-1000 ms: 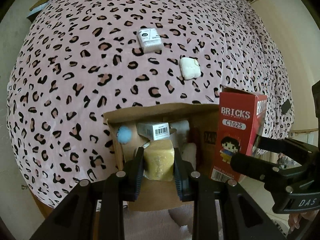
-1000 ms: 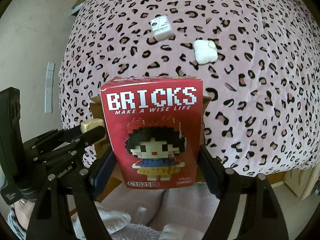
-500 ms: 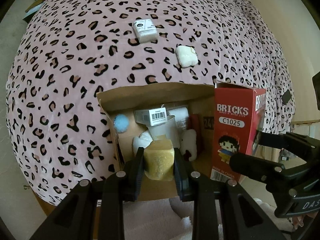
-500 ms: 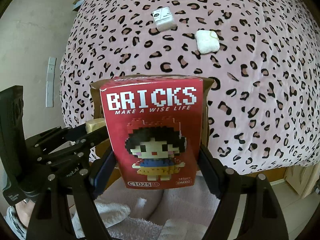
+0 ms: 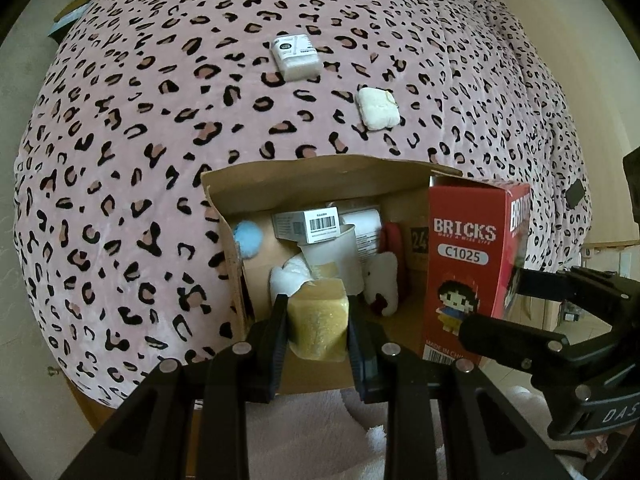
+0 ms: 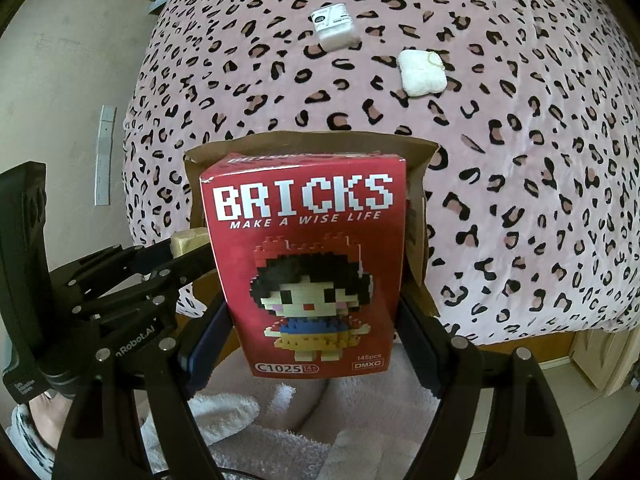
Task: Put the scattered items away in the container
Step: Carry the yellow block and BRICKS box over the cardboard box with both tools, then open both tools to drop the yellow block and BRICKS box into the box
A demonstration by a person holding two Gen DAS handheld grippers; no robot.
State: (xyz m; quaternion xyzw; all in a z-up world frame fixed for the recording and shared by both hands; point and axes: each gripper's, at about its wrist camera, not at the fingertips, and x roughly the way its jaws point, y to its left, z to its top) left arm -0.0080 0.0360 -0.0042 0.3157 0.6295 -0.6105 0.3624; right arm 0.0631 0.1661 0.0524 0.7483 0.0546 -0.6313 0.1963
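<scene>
An open cardboard box [image 5: 320, 172] [image 6: 420, 248] sits at the near edge of a leopard-print bed; it holds several items: a barcoded carton, a paper cup, plush toys, a blue pompom. My left gripper [image 5: 318, 322] is shut on a yellow sponge block [image 5: 318, 320] above the box's near side; the block also shows in the right wrist view [image 6: 188, 240]. My right gripper [image 6: 312, 320] is shut on a red BRICKS box [image 6: 308, 256] [image 5: 472, 264], upright over the box's right side. A white packet [image 5: 296, 56] [image 6: 334, 26] and a white pouch [image 5: 378, 108] [image 6: 422, 72] lie on the bed beyond.
The pink leopard blanket [image 5: 140, 140] covers the bed. A pale fluffy rug [image 6: 280, 432] lies below the grippers. A wall [image 6: 60, 60] runs along the bed's left side, and wooden furniture [image 6: 600, 360] stands at the right.
Both grippers have risen and tilted down over the box, so more of its inside shows. The sponge and the BRICKS box stay gripped.
</scene>
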